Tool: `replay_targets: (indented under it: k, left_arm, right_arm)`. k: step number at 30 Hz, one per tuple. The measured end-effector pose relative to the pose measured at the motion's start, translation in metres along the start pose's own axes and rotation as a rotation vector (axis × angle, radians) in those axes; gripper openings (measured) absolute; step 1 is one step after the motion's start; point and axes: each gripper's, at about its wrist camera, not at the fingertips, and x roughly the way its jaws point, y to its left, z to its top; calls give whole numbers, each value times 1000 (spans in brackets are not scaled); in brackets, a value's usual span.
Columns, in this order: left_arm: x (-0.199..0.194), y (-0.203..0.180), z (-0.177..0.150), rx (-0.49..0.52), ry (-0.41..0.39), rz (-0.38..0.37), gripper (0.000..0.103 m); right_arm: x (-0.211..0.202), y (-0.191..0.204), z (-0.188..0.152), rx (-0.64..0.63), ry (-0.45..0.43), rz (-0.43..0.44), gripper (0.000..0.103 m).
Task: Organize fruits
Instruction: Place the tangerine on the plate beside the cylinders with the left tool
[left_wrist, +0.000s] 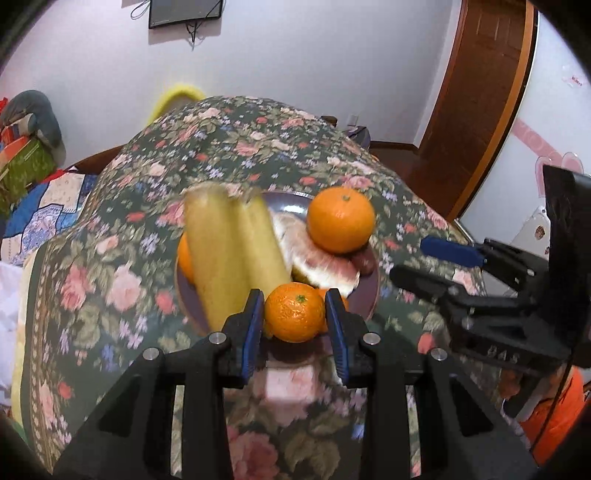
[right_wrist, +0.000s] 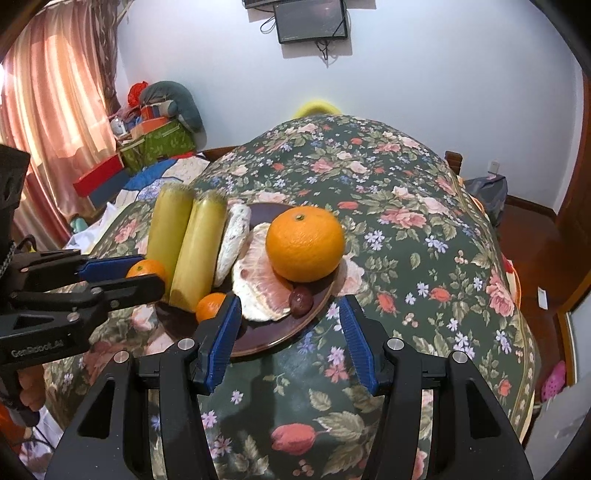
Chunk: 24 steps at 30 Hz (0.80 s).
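Observation:
A dark plate (right_wrist: 288, 328) on the floral tablecloth holds two yellow-green stalks (right_wrist: 199, 251), a large orange (right_wrist: 304, 243), peeled pomelo pieces (right_wrist: 258, 284), a dark red fruit (right_wrist: 300, 300) and small mandarins. My left gripper (left_wrist: 295, 308) is shut on a small mandarin (left_wrist: 294, 312) at the plate's near rim (left_wrist: 365, 291). In the right wrist view it (right_wrist: 146, 275) shows at the plate's left with that mandarin (right_wrist: 146, 269) between its fingers. My right gripper (right_wrist: 290, 321) is open and empty over the plate's near edge; it shows at the right of the left wrist view (left_wrist: 410, 260).
The table (right_wrist: 406, 221) is round and drops off on all sides. A second small mandarin (right_wrist: 210, 305) lies at the plate's near left. Beyond the table are a bed with boxes (right_wrist: 155, 140), a curtain at the left and a wooden door (left_wrist: 476, 96) at the right.

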Motion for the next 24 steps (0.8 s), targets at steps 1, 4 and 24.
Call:
replay_targets:
  k: [1, 4, 24]
  left_arm:
    - [4, -2, 4, 0, 0, -7, 34]
    - [15, -8, 14, 10, 1, -10, 34]
    - [-4, -10, 19, -34, -47, 12, 44]
  right_arm:
    - [0, -2, 0, 4, -4, 2, 52]
    - [1, -8, 1, 19, -11, 3, 52]
    - [-13, -13, 6, 34, -30, 8, 52]
